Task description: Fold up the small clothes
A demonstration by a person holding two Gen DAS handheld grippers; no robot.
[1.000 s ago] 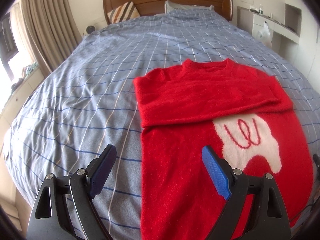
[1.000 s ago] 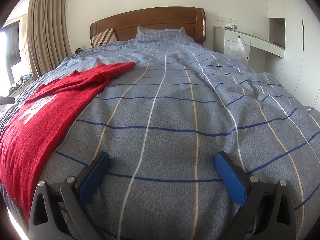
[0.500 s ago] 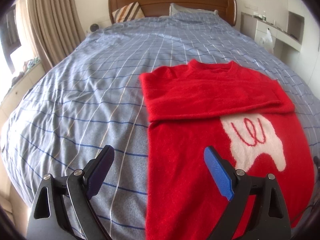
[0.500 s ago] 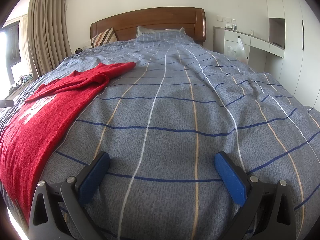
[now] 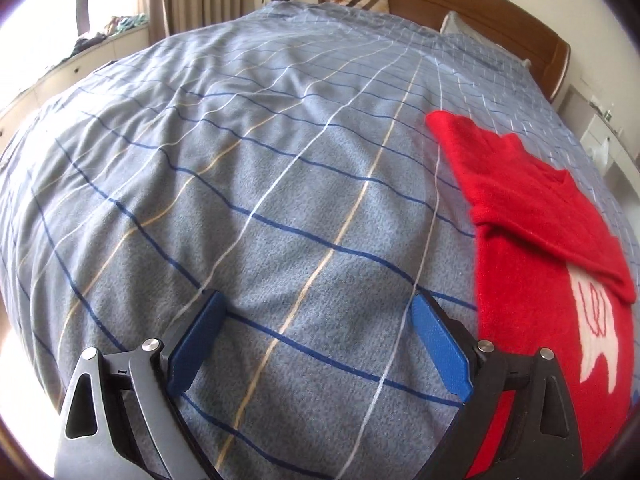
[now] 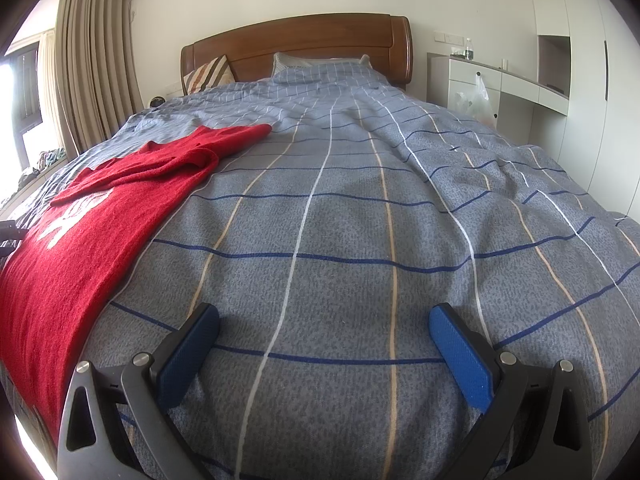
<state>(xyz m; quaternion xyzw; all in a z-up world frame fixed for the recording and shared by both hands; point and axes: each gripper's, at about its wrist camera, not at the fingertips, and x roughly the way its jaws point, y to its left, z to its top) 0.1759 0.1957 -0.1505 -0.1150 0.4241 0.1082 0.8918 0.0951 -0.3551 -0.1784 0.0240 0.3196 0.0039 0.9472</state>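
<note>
sweater (image 5: 532, 264): sleeves folded across, body still unfolded | left gripper (image 5: 316, 344): jaws opening, empty | right gripper (image 6: 324, 352): fingers apart, empty

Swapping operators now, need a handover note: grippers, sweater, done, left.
Left gripper: empty, jaws opening, over bare duvet just left of the red sweater.
Right gripper: open, empty, over duvet to the sweater's right.
Sweater: flat on the bed, front up, white motif showing.
Done: both sleeves folded across the chest.
Left: fold the body into a compact stack, probably hem up toward the collar.
</note>
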